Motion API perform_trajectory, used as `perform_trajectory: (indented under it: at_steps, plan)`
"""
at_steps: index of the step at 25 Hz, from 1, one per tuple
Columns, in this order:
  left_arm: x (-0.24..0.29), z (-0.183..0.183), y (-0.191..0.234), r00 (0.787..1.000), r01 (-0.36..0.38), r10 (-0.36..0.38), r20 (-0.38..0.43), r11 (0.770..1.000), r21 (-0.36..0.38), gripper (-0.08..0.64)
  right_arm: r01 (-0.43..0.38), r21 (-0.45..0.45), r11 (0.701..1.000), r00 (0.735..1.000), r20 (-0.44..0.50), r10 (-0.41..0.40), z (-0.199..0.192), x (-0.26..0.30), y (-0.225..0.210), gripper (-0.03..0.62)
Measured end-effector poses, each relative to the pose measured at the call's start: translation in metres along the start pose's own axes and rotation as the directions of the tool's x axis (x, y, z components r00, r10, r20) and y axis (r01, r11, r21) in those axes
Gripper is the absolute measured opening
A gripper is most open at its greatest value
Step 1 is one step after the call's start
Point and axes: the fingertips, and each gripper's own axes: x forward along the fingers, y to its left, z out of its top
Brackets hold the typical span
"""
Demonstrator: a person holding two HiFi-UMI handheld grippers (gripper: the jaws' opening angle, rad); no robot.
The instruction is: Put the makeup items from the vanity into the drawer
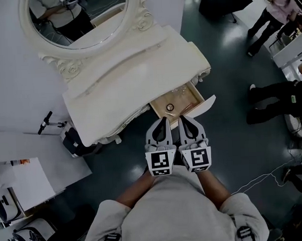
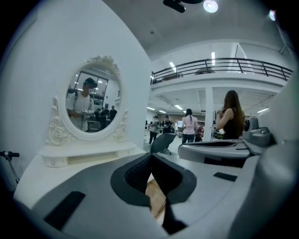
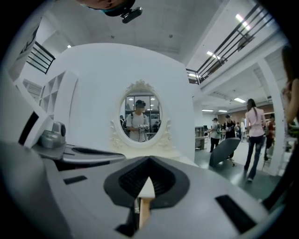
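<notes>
Two makeup items can be picked out in the head view, both already in the drawer (image 1: 206,105). One is a small round item (image 1: 170,107) with a dark centre. The other is a thin stick (image 1: 186,108) lying at a slant just to its right. Some tiny glinting bits sit near the back of the drawer, too small to name.

The vanity (image 1: 134,88) is cream-white with a smooth top, carved scrolls along its edges and an oval mirror (image 1: 76,16) in a matching carved frame. Its back stands against a white wall (image 1: 9,73). To its right and front there is open dark floor (image 1: 228,64), with people (image 1: 276,7) standing well off to the right.

The drawer is pulled out at the vanity's right front corner. It has a pale wood floor and a white front panel angled toward the person.

The left gripper (image 1: 164,121) and the right gripper (image 1: 184,118) are held side by side just before the drawer's front, tips toward it and touching none of the items. In the left gripper view the left gripper (image 2: 150,156) has its jaws pressed together with nothing between them, and drawer wood shows below. The right gripper (image 3: 149,161) is likewise closed and empty, facing the mirror (image 3: 140,119).
</notes>
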Motion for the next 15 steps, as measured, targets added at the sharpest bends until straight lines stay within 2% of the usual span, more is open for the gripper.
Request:
perform_trajectory:
  at_steps: [11,15]
  plan:
    - [-0.024,0.002,-0.016,0.994,0.102,-0.101,0.031,0.995,-0.015,0.008,0.047,-0.022,0.999,0.999,-0.007,-0.047,0.003,-0.027,0.017,0.014]
    - [-0.030,0.005,-0.019,0.991,0.124,-0.123,0.042,0.992,-0.014,0.008,0.045,-0.034,0.998,0.998,-0.040,-0.046,-0.003,-0.032,0.021,0.014]
